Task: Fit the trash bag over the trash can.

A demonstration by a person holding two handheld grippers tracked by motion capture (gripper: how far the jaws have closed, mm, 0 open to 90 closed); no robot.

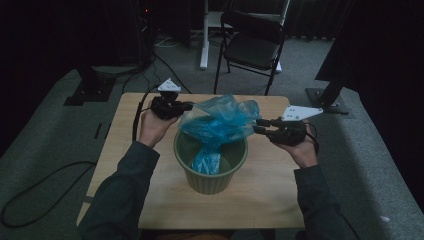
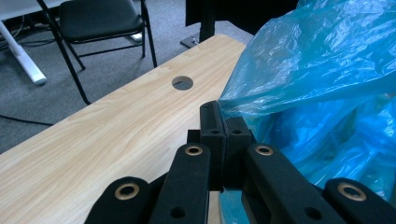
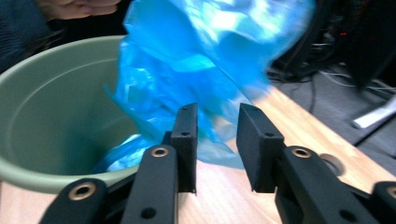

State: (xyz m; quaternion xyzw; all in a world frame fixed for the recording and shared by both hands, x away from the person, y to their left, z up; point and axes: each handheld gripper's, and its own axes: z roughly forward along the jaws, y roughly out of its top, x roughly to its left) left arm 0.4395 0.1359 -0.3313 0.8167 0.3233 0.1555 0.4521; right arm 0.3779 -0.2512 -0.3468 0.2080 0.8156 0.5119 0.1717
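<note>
A crumpled blue plastic bag [image 1: 217, 120] hangs partly inside a round green bin [image 1: 210, 182] at the middle of the wooden table. My left gripper [image 1: 189, 106] sits at the bag's upper left edge. In the left gripper view it [image 2: 224, 128] is shut on a fold of the bag [image 2: 322, 70]. My right gripper [image 1: 257, 126] is at the bag's right side. In the right gripper view it [image 3: 217, 128] stands open, with the blurred bag [image 3: 201, 60] just beyond the gap and the bin [image 3: 46, 107] to the left.
The wooden table [image 1: 260, 195] has bare room around the bin and a round cable hole [image 2: 182, 83] near its far edge. A black folding chair [image 1: 252, 42] and a white desk leg [image 1: 204, 35] stand behind the table. Cables lie on the grey carpet.
</note>
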